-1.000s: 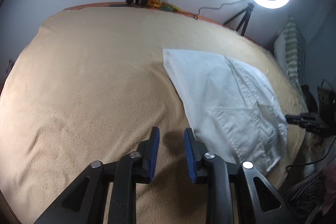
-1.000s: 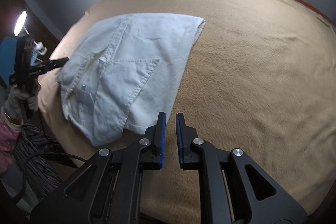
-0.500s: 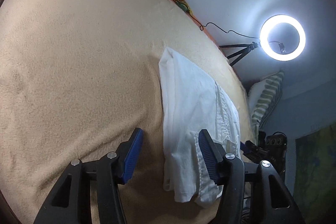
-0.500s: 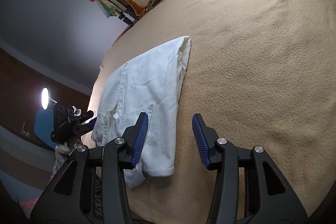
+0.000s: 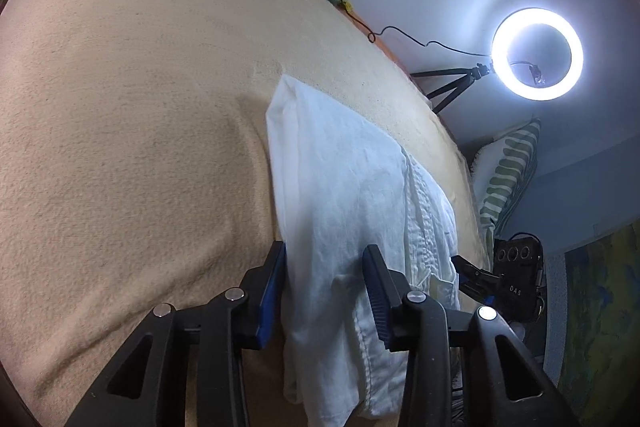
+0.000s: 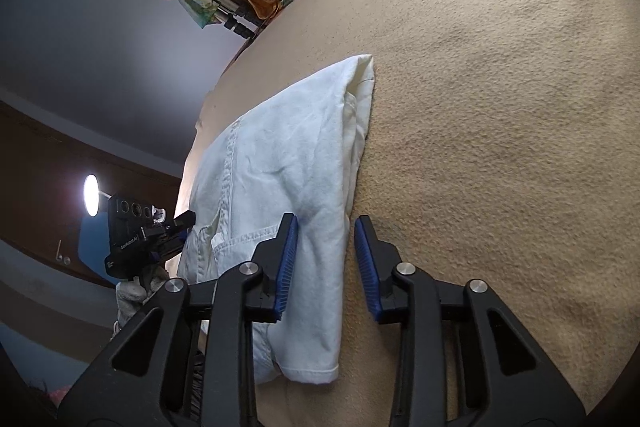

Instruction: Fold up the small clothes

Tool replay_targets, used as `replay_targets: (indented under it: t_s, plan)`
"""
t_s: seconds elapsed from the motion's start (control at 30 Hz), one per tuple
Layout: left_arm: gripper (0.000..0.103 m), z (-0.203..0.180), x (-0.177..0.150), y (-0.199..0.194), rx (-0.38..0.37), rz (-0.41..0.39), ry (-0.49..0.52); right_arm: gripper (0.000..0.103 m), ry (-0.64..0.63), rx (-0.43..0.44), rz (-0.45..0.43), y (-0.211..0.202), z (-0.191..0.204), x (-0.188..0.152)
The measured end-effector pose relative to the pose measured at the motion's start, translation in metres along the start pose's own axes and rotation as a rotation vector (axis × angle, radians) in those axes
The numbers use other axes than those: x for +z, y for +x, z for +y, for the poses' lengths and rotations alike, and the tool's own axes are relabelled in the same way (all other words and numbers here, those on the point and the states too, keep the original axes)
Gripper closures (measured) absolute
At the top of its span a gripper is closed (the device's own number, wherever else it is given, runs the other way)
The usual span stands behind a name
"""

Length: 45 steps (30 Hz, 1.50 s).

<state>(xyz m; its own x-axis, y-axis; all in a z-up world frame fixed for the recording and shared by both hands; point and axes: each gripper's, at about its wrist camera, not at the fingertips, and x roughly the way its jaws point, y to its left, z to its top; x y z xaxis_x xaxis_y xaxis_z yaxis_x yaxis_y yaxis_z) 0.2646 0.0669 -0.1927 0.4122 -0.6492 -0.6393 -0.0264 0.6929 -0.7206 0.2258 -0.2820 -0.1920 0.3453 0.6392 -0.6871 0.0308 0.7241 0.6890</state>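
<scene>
Firstly, left wrist view. Left claw (image 5: pixel 325 289): blue-padded fingers spread wide, straddling the near end of the white garment (image 5: pixel 344 211), whose left folded edge lies just beside the left finger (image 5: pixel 272 297); the right finger (image 5: pixel 376 297) sits over the cloth near its stitched seam. No pinch on the fabric shows. Garment: white, folded lengthwise into a long strip (layered edges at the far corner), running away from the claw along the right side of the tan blanket (image 5: pixel 120 127). Ring light (image 5: pixel 537 53) on a tripod beyond; striped pillow (image 5: pixel 508 171) at right.

Right wrist view. Right claw (image 6: pixel 325 265): likewise spread wide, astride the garment's (image 6: pixel 280 163) right folded edge, left finger (image 6: pixel 286 267) over the cloth, right finger (image 6: pixel 366 267) over bare blanket (image 6: pixel 500 107). Garment: seamed, lightly creased, hem corner nearest the camera. Left claw (image 6: pixel 182 225) visible beyond its far side.
</scene>
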Motion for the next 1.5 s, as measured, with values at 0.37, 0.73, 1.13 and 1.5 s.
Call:
replay_targets:
  t_s: [0.37, 0.73, 1.13, 1.5]
  plan:
    - [0.083, -0.011, 0.002, 0.004, 0.016, -0.025, 0.045, 0.085, -0.024, -0.002, -0.004, 0.002, 0.009, 0.002]
    - [0.091, -0.048, -0.012, -0.014, 0.061, -0.098, 0.213, 0.09, -0.166, -0.102, -0.075, -0.014, 0.057, -0.003]
    - [0.093, -0.08, -0.019, -0.007, 0.022, -0.086, 0.276, 0.091, -0.281, -0.125, -0.131, -0.043, 0.092, -0.005]
    - [0.093, -0.128, -0.01, 0.036, -0.042, -0.066, 0.287, 0.091, -0.332, -0.204, -0.168, -0.09, 0.076, 0.014]
